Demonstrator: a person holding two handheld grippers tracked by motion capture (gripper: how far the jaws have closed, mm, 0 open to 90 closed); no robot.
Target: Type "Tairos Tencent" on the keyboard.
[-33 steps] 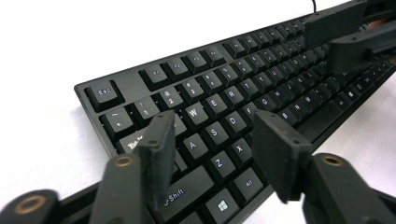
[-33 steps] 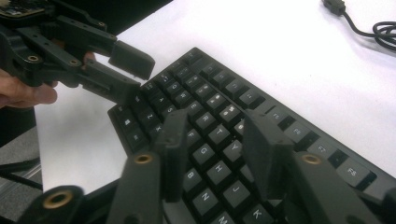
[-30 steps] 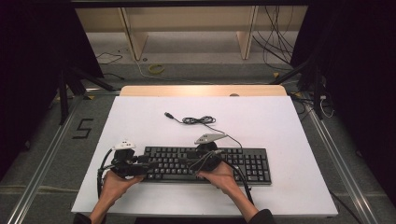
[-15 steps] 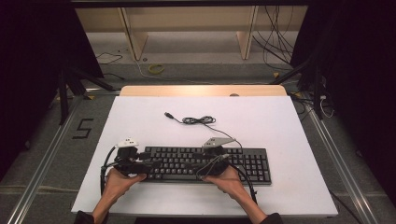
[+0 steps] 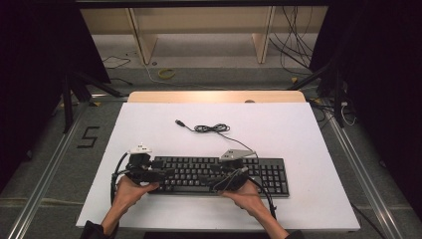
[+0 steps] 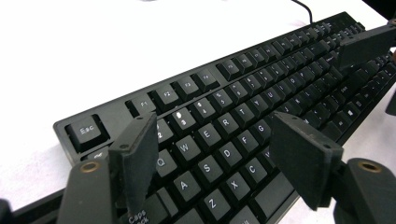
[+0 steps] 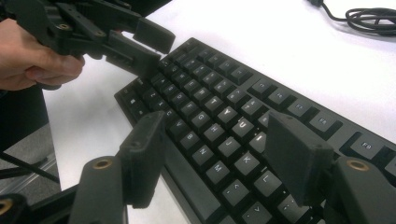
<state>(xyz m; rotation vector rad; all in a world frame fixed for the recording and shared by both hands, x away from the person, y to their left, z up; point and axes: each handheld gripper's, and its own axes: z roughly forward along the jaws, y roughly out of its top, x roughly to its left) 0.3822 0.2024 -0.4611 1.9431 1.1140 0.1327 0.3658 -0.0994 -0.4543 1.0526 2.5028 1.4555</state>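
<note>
Black keyboard lies flat on white surface, near the front edge, long side running L–R. Its cable runs back from the rear edge to a loose coil w/ plug end free on the surface.

Left hand-held gripper: jaws spread apart, nothing between them, poised over the L end of the kbd above the Q/A/S/D keys; in high view it sits at the kbd's L end, held by left hand.

Right hand-held gripper: jaws likewise apart, empty, over the letter keys mid-kbd (U/I/K/L area); right hand at front edge. Contact w/ keys: can't tell.
</note>
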